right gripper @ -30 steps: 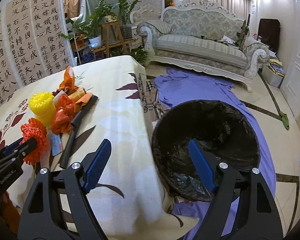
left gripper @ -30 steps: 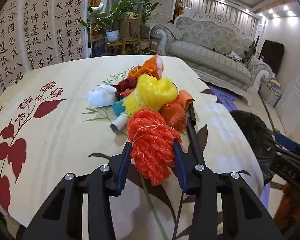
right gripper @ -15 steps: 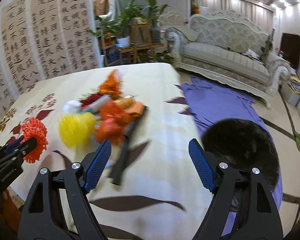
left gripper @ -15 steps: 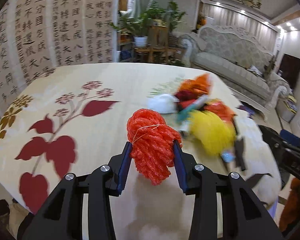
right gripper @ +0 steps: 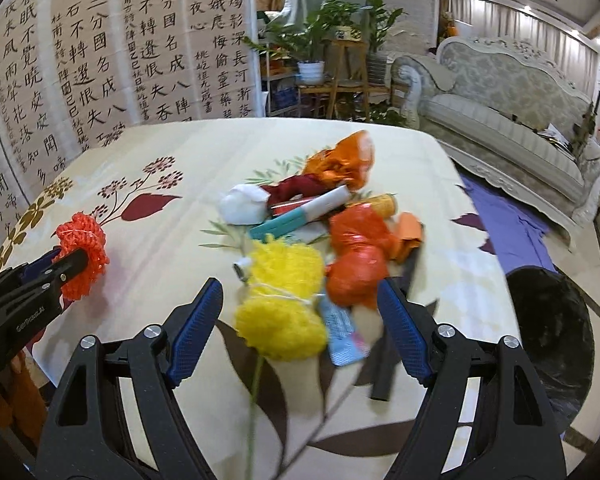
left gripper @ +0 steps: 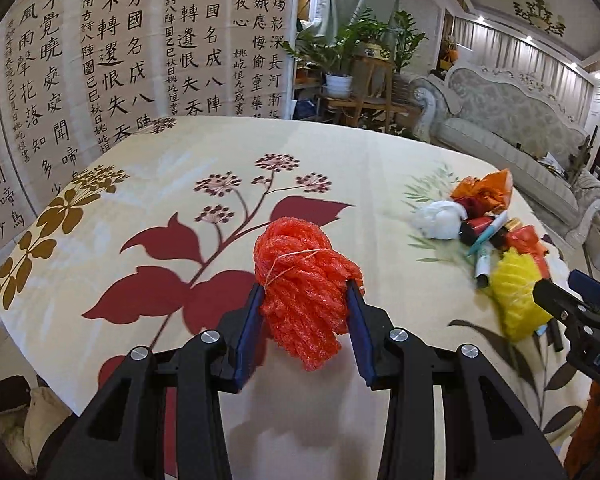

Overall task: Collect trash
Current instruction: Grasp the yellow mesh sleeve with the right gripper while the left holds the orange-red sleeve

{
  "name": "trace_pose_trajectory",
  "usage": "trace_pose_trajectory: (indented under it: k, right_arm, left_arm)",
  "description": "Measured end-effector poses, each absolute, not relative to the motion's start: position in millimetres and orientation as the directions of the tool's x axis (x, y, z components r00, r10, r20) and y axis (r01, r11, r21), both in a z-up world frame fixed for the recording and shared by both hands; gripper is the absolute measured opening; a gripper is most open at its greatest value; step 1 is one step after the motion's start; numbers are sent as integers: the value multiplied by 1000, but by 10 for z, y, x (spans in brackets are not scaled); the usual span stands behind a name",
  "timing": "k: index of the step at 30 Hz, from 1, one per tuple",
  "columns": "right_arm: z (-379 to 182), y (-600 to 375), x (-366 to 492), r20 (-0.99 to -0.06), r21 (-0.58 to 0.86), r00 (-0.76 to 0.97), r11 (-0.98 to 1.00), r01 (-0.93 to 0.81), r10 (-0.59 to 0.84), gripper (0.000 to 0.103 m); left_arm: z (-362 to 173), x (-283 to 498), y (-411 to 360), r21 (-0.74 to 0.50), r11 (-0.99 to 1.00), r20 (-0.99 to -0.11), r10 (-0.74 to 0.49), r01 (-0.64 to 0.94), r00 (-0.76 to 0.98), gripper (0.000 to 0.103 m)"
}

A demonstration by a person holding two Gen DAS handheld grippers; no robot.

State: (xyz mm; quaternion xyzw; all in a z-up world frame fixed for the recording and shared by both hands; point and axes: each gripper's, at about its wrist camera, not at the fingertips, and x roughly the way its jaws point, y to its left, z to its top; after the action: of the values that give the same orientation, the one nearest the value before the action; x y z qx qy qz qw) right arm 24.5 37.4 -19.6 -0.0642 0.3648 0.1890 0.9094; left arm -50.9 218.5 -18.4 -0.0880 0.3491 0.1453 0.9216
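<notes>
Table (right gripper: pixel 180 140) covered by cream tablecloth (left gripper: pixel 340 160) with red leaf/flower print. Trash pile on its right half: yellow foam net (right gripper: pixel 282 300), white wad (right gripper: pixel 242 204), orange plastic bags (right gripper: pixel 360 256), teal-and-white tube (right gripper: pixel 300 218), black stick (right gripper: pixel 394 344), small blue packet (right gripper: pixel 344 332). Items touching, overlapping. Left half holds only print.
</notes>
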Motion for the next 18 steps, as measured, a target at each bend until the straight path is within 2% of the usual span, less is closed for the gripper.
trace_pose_trajectory:
  k: [3,5,10,18]
  right_arm:
    - [-288,421,307,-712,45,631,917,-396,307,59]
    - [-338,436,344,-728,68,603,911,-407,324,45]
    - [-297,387,262,-710,68,619,908,-412,334,40]
    - [-86,-62,78,-651,47,698,934,-353,297,40]
  left_arm:
    - [-207,-531,2216,-66,942,-675,201,-329,710,41]
    - [-218,-537,2215,-69,942,-677,197,-328,709,41]
    - [-207,-536,2156,-82,946,-673,178,-312,718,41]
    - [-15,-520,1751,-117,970,-633,93,-214,768,41]
